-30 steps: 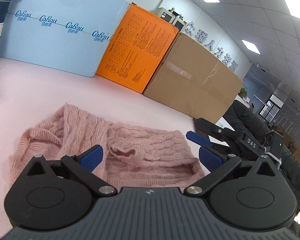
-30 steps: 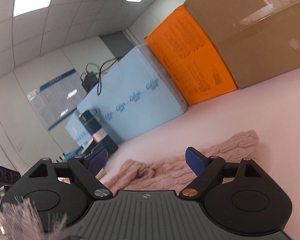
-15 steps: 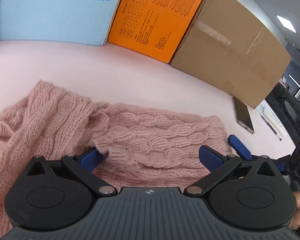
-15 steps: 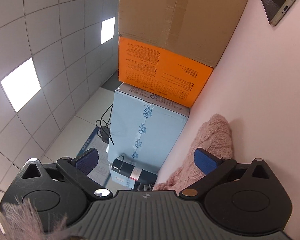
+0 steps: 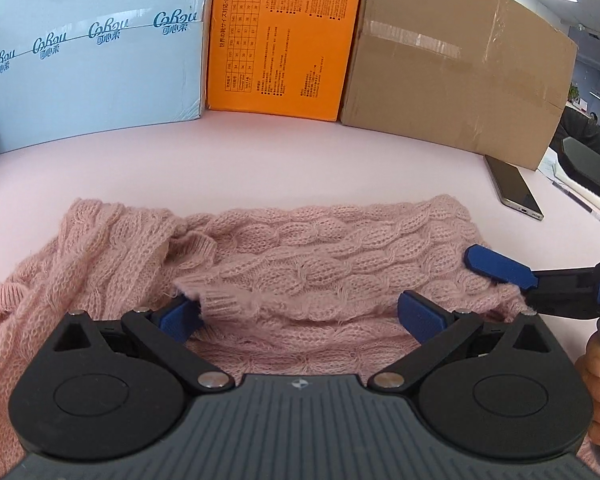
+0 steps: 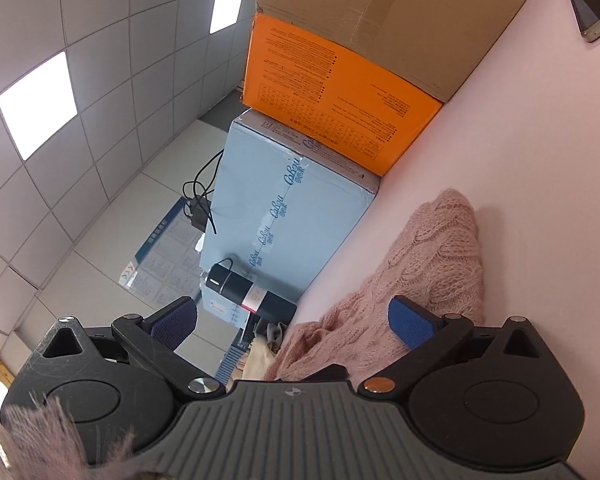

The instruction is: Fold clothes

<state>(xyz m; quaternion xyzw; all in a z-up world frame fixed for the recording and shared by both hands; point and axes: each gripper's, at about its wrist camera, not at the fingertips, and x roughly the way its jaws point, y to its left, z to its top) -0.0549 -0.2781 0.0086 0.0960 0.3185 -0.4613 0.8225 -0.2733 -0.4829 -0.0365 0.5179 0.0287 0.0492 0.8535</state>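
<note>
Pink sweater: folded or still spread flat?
Loosely bunched, not neatly folded: the pink sweater lies in rumpled overlapping layers on the table.

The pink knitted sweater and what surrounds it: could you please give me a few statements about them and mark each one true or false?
1. The pink knitted sweater lies crumpled on the pink table. True.
2. The left gripper is shut on the sweater. False: its jaws are open, with a ribbed edge of the knit between them.
3. The orange box stands between the light blue box and the brown cardboard box. True.
4. The phone lies on top of the sweater. False: it lies on the bare table, apart from the sweater, near the cardboard box.
5. The right gripper is open. True.
</note>
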